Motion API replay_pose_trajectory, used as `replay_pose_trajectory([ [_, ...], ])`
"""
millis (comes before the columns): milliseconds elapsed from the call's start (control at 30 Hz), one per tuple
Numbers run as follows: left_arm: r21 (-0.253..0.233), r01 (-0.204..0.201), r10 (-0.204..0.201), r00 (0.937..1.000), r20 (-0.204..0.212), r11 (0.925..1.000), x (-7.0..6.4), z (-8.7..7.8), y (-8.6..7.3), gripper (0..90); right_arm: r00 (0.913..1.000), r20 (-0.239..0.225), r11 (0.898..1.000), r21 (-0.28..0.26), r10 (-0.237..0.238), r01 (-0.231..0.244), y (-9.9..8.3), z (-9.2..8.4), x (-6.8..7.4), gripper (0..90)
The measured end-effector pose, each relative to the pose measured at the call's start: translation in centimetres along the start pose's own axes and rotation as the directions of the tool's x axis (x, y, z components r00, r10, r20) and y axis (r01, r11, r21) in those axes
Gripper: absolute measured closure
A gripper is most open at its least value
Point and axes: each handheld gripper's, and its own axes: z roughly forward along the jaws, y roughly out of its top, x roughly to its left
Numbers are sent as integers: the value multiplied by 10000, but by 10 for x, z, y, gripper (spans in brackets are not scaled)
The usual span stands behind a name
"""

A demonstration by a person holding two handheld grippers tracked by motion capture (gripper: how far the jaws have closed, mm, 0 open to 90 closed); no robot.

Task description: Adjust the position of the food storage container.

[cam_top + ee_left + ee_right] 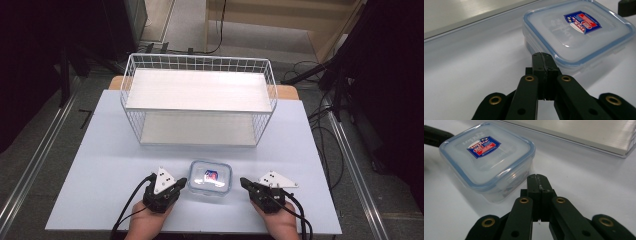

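Your left gripper (181, 182) sits near the front edge of the pale table (100, 165), with bare table out to its left. Its jaws are pressed together and hold nothing, tips just beside the clear plastic food box (210, 179) with the blue-rimmed lid. Your right gripper (243, 182) is squeezed closed too, empty, just beside the box. Behind the box stands the white wire rack (197, 102), well apart

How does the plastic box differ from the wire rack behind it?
The plastic box is small, low and see-through, shut by a blue-edged lid with a label; the wire rack is large, white, open-topped and has two shelves. The box sits near the table's front edge between both grippers; the rack stands farther back. Both rest on the table.
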Motion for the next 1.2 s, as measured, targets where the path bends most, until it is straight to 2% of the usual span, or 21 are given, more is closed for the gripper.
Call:
replay_pose_trajectory([
  [167,55,-42,41,9998,186,10000,-7,-5,-3,900,10000,29,10000,11,-1,1,0,0,-3,900],
  [300,39,86,-87,9999,149,10000,-6,-7,-3,900,10000,60,10000,-34,60,-59,1,-1,-6,900],
  [533,-424,699,-707,9973,-177,9966,17,-23,2,900,9999,-27,9998,-135,121,-122,2,-4,-7,900],
  [667,-565,1026,-1032,9946,-66,9931,31,-31,5,828,9994,-184,9993,-221,299,-304,4,-7,-7,870],
  [700,-583,1045,-1045,9945,32,9928,34,-33,5,791,9990,-221,9989,-259,388,-394,4,-8,-7,849],
  [800,-623,1157,-1163,9932,-59,9913,40,-37,4,660,9972,-354,9969,-391,664,-678,7,-12,-7,763],
  [867,-719,1410,-1411,9900,45,9874,44,-38,3,565,9940,-468,9939,-429,993,-1013,8,-14,-8,676],
  [967,-682,1456,-1458,9893,26,9870,49,-39,2,405,9879,-511,9872,-568,1464,-1492,9,-16,-10,526],
  [1000,-648,1513,-1509,9885,100,9864,51,-39,3,358,9859,-501,9847,-618,1597,-1626,10,-16,-11,474],
  [1100,-452,1920,-1895,9804,537,9804,57,-38,5,210,9805,-664,9796,-670,1851,-1895,12,-15,-13,307],
  [1133,-452,1920,-1895,9804,537,9804,57,-38,5,178,9799,-695,9796,-616,1872,-1915,12,-14,-13,260],
  [1200,-413,2027,-1997,9776,666,9784,59,-36,5,145,9779,-712,9782,-536,1968,-2007,12,-13,-14,219],
])
